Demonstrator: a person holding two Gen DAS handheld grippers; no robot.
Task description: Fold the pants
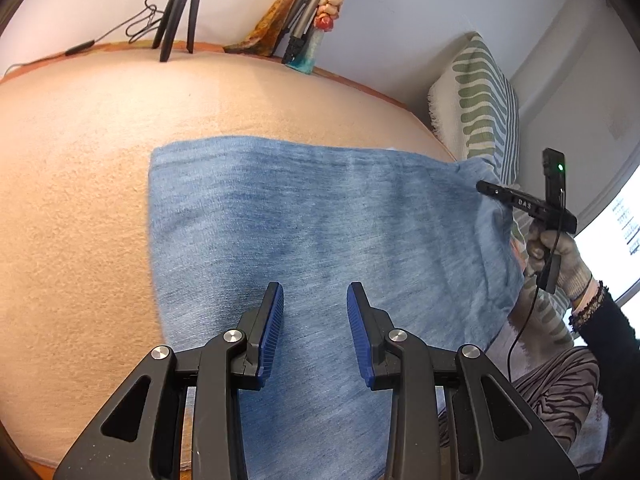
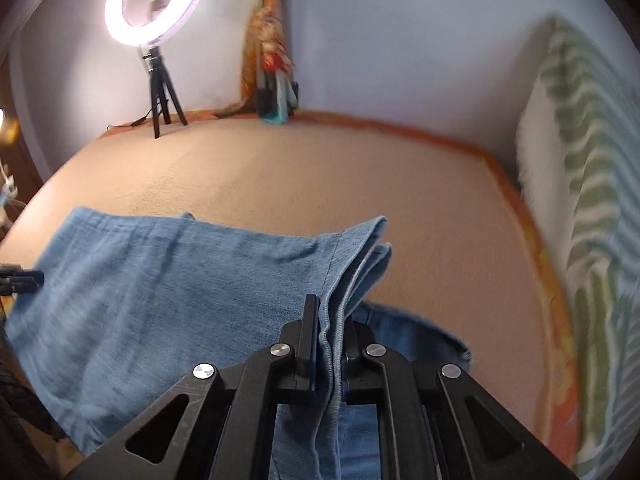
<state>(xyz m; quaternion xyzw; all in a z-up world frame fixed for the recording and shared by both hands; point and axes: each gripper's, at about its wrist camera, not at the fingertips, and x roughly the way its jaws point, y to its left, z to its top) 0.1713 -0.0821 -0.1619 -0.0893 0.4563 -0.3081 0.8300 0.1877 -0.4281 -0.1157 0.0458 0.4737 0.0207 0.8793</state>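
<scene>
Two grippers at the pants, one clamped on the hem.

Blue pants lie on the beige bed cover. Left gripper hovers above the fabric, jaws apart, nothing between them. Right gripper stands at the pants' edge nearest the striped pillow, jaws closed on the layered hem.

Both views bright, evenly lit, heavy fisheye bending with dark corners. Ring light glares white in right wrist view; striped cushion there smeared by motion blur. Left wrist view sharp, window blown out, shadows soft.
</scene>
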